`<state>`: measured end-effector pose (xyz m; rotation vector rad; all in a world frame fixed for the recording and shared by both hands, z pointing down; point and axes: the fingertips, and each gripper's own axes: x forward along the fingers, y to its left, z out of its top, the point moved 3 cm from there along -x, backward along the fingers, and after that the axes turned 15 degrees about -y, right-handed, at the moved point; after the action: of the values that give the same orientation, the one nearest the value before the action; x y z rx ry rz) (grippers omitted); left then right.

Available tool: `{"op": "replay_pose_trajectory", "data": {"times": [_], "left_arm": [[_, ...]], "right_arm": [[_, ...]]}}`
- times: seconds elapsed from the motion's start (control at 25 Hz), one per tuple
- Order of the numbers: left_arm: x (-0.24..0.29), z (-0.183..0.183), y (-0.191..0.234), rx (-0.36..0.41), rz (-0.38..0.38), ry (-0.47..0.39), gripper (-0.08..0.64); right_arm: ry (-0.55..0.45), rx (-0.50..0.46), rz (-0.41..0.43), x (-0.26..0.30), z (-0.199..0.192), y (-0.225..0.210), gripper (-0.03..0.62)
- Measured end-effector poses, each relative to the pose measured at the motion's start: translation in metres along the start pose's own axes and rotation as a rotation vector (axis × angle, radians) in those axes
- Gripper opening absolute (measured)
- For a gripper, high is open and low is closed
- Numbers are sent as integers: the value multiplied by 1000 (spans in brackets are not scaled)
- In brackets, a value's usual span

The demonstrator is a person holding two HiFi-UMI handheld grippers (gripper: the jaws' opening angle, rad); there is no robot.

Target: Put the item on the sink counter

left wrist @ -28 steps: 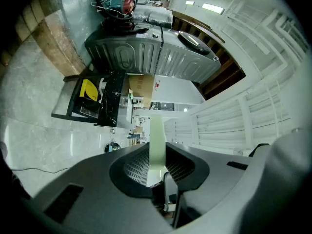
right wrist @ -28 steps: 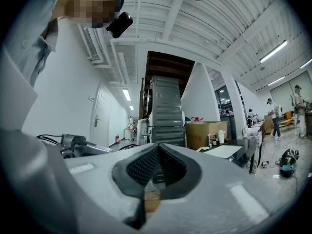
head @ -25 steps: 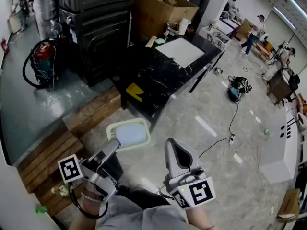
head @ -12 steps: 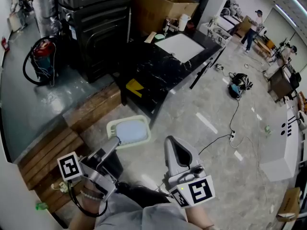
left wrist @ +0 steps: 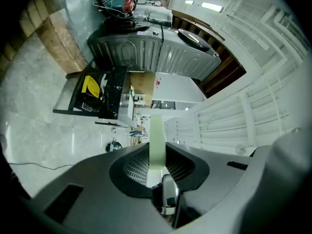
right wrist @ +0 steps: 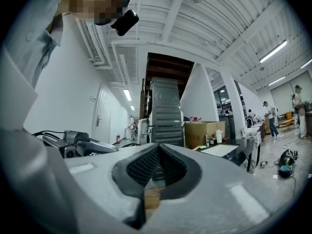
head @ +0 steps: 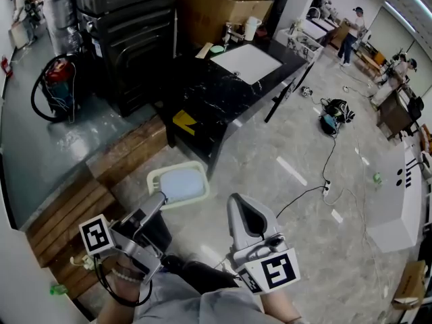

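A pale green tray (head: 177, 184) with a bluish middle hangs over the floor, and my left gripper (head: 154, 204) is shut on its near rim. In the left gripper view the tray's thin green edge (left wrist: 156, 145) stands between the jaws of my left gripper (left wrist: 157, 165). My right gripper (head: 239, 204) is beside it at the right, shut and with nothing in it. In the right gripper view the ribbed pads of my right gripper (right wrist: 157, 155) meet. The black marble sink counter (head: 212, 96) with its white basin (head: 246, 61) stands ahead, apart from both grippers.
A dark appliance stack (head: 128, 36) and a cardboard box (head: 219, 5) stand behind the counter. A red hose reel (head: 57, 79) sits at the left on the grey floor, and a wooden step (head: 101, 174) runs beside me. Cables (head: 331, 123) lie on the floor at the right, with people (head: 351, 25) far off.
Both grippers have drifted a little with the person, and the counter sits slightly further up and left in the head view. Neither grip has changed.
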<state>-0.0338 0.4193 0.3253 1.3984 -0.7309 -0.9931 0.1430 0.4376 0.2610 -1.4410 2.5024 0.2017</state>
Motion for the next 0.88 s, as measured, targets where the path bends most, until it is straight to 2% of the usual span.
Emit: {"op": "replay_pose_trajectory", "data": {"times": [0.2, 0.44, 0.68, 0.88], "left_arm": [[-3, -11, 0, -8, -11, -18, 78], [-4, -6, 7, 11, -5, -48, 78], [13, 19, 16, 20, -4, -62, 78], [44, 52, 19, 41, -10, -38, 78]], "right_arm": [[11, -1, 8, -16, -2, -6, -2], [25, 3, 27, -17, -10, -7, -2], [23, -10, 46, 11, -24, -9, -2], [22, -14, 48, 53, -39, -12, -2]]}}
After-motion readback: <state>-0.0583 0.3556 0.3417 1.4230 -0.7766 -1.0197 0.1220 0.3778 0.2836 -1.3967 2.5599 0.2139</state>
